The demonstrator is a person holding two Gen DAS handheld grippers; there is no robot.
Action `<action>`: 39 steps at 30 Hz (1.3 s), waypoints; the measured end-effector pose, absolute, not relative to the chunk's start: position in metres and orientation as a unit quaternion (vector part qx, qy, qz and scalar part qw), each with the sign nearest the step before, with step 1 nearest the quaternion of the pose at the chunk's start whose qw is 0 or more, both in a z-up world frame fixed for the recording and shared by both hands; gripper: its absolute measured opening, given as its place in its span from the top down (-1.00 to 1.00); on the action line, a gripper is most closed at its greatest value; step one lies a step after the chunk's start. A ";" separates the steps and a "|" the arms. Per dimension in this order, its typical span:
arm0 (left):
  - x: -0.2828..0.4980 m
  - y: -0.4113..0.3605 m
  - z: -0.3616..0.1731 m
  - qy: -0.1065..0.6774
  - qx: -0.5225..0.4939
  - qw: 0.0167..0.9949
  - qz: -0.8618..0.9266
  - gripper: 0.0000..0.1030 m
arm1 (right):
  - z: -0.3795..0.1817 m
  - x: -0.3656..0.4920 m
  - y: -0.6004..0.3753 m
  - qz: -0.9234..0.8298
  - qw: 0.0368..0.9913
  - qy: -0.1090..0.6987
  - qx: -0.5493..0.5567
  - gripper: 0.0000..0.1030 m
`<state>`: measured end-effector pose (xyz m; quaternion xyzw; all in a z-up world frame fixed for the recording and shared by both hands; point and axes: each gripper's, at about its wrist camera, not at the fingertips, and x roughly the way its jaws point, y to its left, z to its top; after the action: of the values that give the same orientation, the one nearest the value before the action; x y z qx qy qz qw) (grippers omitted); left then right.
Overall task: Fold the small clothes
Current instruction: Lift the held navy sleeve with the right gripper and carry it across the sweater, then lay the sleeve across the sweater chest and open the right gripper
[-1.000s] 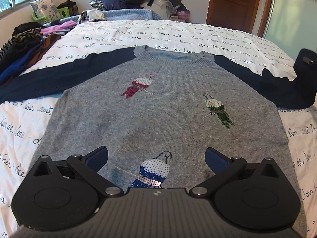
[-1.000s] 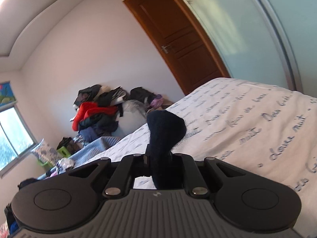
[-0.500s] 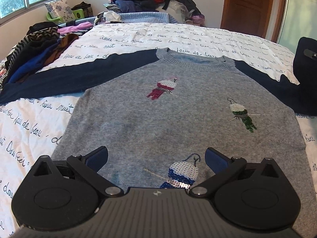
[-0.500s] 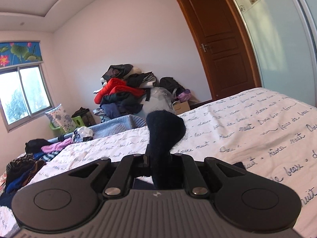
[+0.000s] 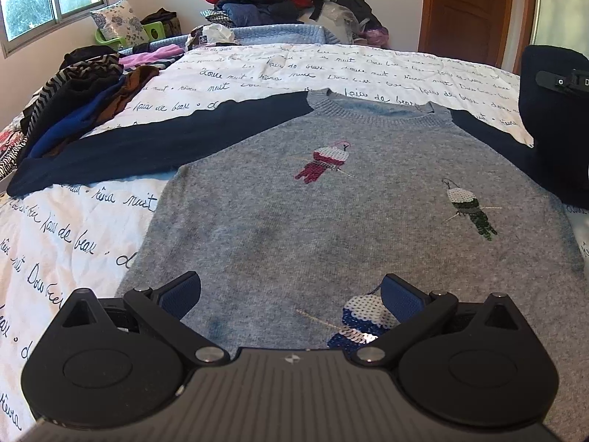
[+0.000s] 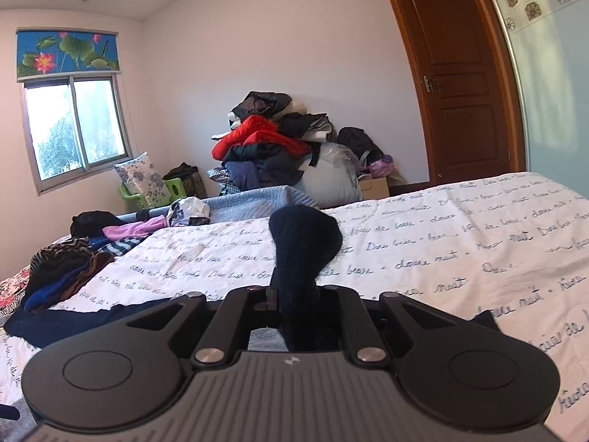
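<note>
A grey knit sweater (image 5: 331, 213) with navy sleeves and three sequin birds lies flat, front up, on the bed. My left gripper (image 5: 291, 291) hovers open over its lower hem, with nothing between the fingers. The left navy sleeve (image 5: 147, 147) stretches out flat to the left. My right gripper (image 6: 294, 294) is shut on the cuff of the right navy sleeve (image 6: 302, 243), which stands up bunched above the jaws. In the left wrist view that lifted sleeve (image 5: 552, 118) hangs at the right edge, with part of the right gripper beside it.
The bed has a white sheet (image 5: 257, 70) printed with script. Loose clothes (image 5: 73, 103) are heaped along its left side. A big pile of garments (image 6: 272, 147) sits beyond the far end, near a wooden door (image 6: 464, 73). A window (image 6: 73, 129) is at left.
My right gripper has rolled upright and swung left with the sleeve cuff, so the window and clothes pile came into view. The left gripper drifted slightly left over the sweater, still open.
</note>
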<state>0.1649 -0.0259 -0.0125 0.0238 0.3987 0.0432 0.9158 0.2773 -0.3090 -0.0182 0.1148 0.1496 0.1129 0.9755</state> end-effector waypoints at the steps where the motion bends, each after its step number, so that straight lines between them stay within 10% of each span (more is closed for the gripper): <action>1: 0.165 -0.025 -0.013 0.399 0.022 0.915 0.045 -1.00 | -0.019 0.278 -0.306 0.115 0.975 0.151 0.115 0.82; 39: 0.150 0.004 -0.013 0.400 -0.014 0.916 0.030 -1.00 | -0.033 0.308 -0.160 0.154 0.965 0.210 0.004 0.81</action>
<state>0.1495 0.0037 -0.0125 -0.0145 0.3999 0.0301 0.9159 0.3075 -0.1604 -0.0328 0.0038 0.2104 0.1545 0.9653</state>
